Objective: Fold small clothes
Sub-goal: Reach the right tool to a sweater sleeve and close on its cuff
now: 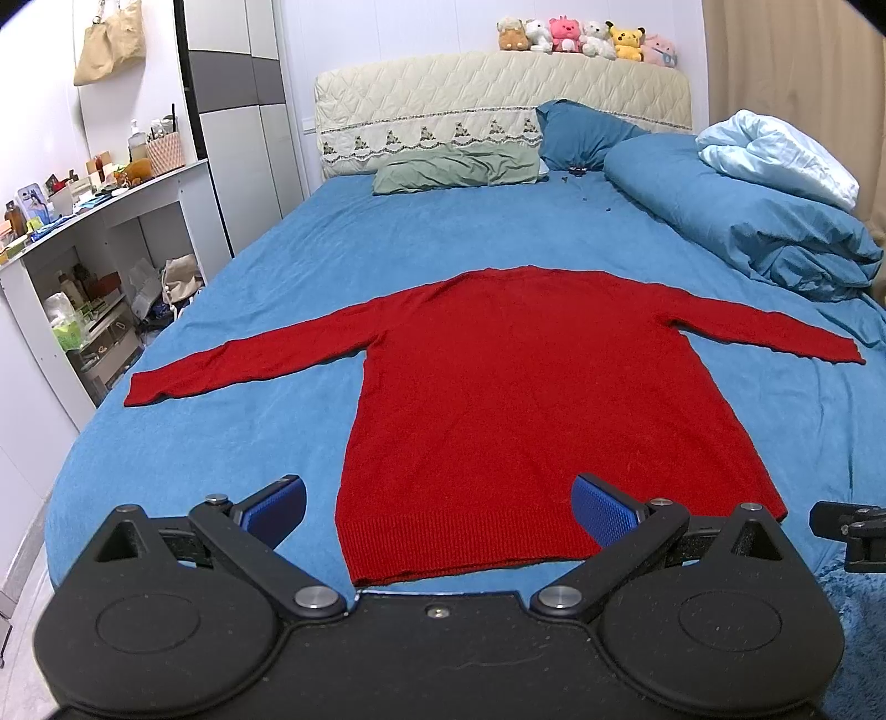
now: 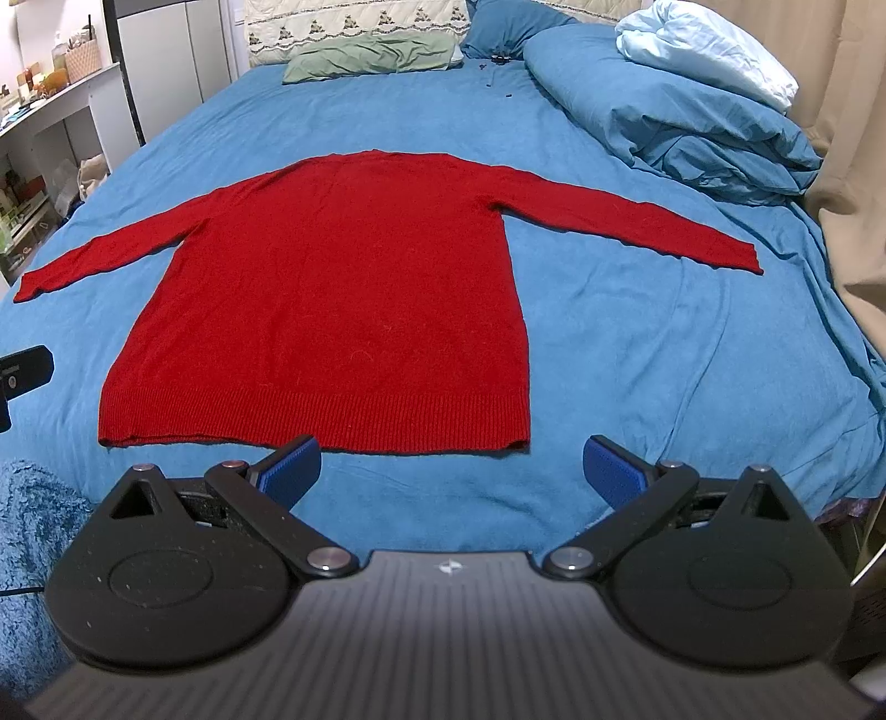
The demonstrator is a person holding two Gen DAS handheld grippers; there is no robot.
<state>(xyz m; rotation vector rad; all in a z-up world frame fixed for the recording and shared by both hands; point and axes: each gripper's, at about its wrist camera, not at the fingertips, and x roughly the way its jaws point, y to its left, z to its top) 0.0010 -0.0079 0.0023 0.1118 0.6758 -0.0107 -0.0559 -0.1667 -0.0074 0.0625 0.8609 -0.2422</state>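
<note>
A red long-sleeved sweater lies flat on the blue bed sheet, both sleeves spread out sideways and its ribbed hem toward me. It also shows in the right wrist view. My left gripper is open and empty, hovering over the hem's left part. My right gripper is open and empty, just short of the hem's right corner. The right gripper's edge shows at the far right of the left wrist view.
A green pillow, a blue pillow and a heaped blue duvet lie at the head and right side of the bed. A cluttered shelf unit stands left of the bed. Plush toys sit on the headboard.
</note>
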